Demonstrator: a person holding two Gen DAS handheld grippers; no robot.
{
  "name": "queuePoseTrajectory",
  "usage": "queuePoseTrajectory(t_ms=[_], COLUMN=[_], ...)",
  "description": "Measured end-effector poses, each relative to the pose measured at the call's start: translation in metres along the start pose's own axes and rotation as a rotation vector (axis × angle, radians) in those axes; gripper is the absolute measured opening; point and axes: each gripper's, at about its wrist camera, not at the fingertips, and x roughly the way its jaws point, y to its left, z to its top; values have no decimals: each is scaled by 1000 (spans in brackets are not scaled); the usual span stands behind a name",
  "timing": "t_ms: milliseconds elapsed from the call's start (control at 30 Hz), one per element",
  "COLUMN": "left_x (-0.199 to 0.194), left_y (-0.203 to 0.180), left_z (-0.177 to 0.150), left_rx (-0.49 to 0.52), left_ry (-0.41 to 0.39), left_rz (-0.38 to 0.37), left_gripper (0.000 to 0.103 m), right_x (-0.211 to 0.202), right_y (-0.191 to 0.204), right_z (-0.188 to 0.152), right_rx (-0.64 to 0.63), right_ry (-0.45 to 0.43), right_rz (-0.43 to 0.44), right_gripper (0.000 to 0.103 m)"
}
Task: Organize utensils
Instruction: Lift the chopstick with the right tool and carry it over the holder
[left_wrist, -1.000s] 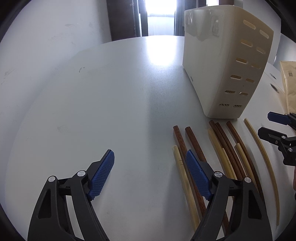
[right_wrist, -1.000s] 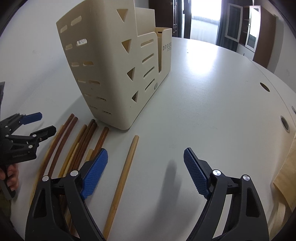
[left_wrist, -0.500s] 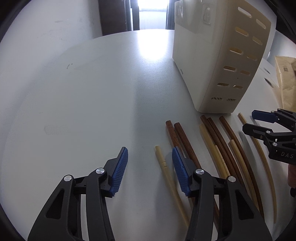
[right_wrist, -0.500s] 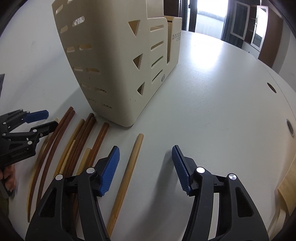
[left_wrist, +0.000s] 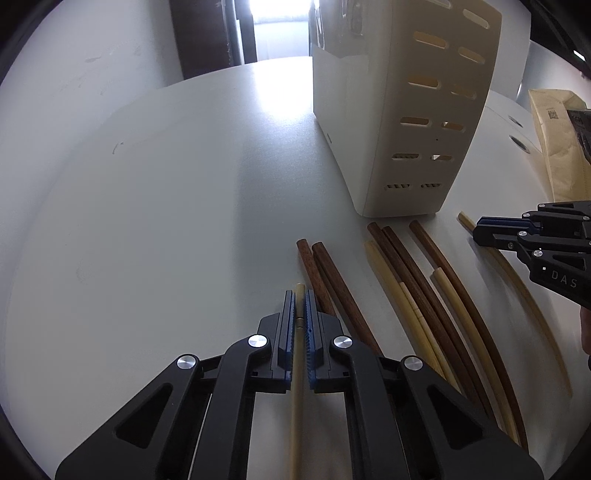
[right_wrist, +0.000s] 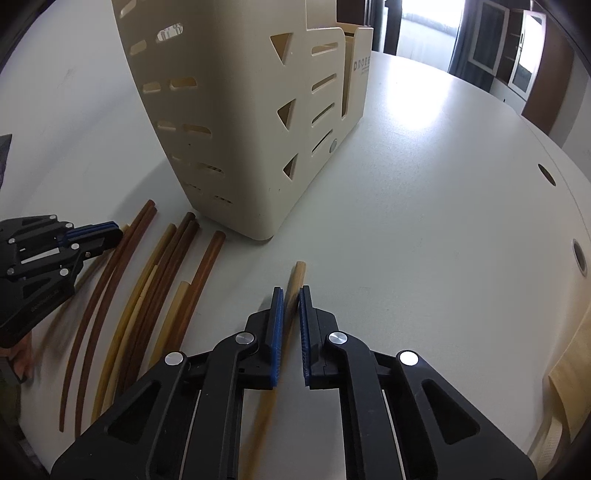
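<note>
Left gripper (left_wrist: 300, 306): clenched on a pale cream chopstick (left_wrist: 297, 406), pads pressing both its sides near the far end; its jaws have just been closing.
Right gripper (right_wrist: 291, 306): clenched on a light tan wooden chopstick (right_wrist: 297, 275), whose tip sticks out just past the blue pads; its jaws too have just been closing.
Risk, slip: each stick is pinched close to one end, so I judge the long free part may swing or slide out once lifted off the white round table (left_wrist: 166, 221).
Risk, drag: two dark brown chopsticks (left_wrist: 325, 273) lie just beside the left gripper's right finger; a sideways lift could nudge or roll them.
Risk, collision: the two tools work near each other across the row of loose sticks; raising both toward the holder together could make them cross.
Risk, insertion: a tilted stick may catch the rim rather than drop in.
Holder: the cream plastic slotted utensil caddy (right_wrist: 236, 122) stands upright ahead of both grippers, up and right of the left one, up and left of the right one.
Remaining sticks: mixed brown and cream chopsticks (right_wrist: 155, 295) lie flat between the two grippers, in front of the caddy.
</note>
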Motion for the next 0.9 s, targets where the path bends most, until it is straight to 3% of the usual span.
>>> queuePoseTrajectory(t_ms=[300, 700, 900], left_x=[-32, -85, -114], left_y=[9, 0, 3], left_z=[13, 32, 30], left_rx=[-56, -73, -76], left_ry=[-79, -220, -280], left_rz=[-19, -30, -42], left_gripper=[5, 5, 4], right_x=[-21, -87, -108], right_y=[4, 13, 7], right_z=[-4, -7, 8], right_rx=[20, -12, -7], right_ry=[-72, -229, -316], right_rz=[33, 16, 15], right_gripper=[7, 7, 7])
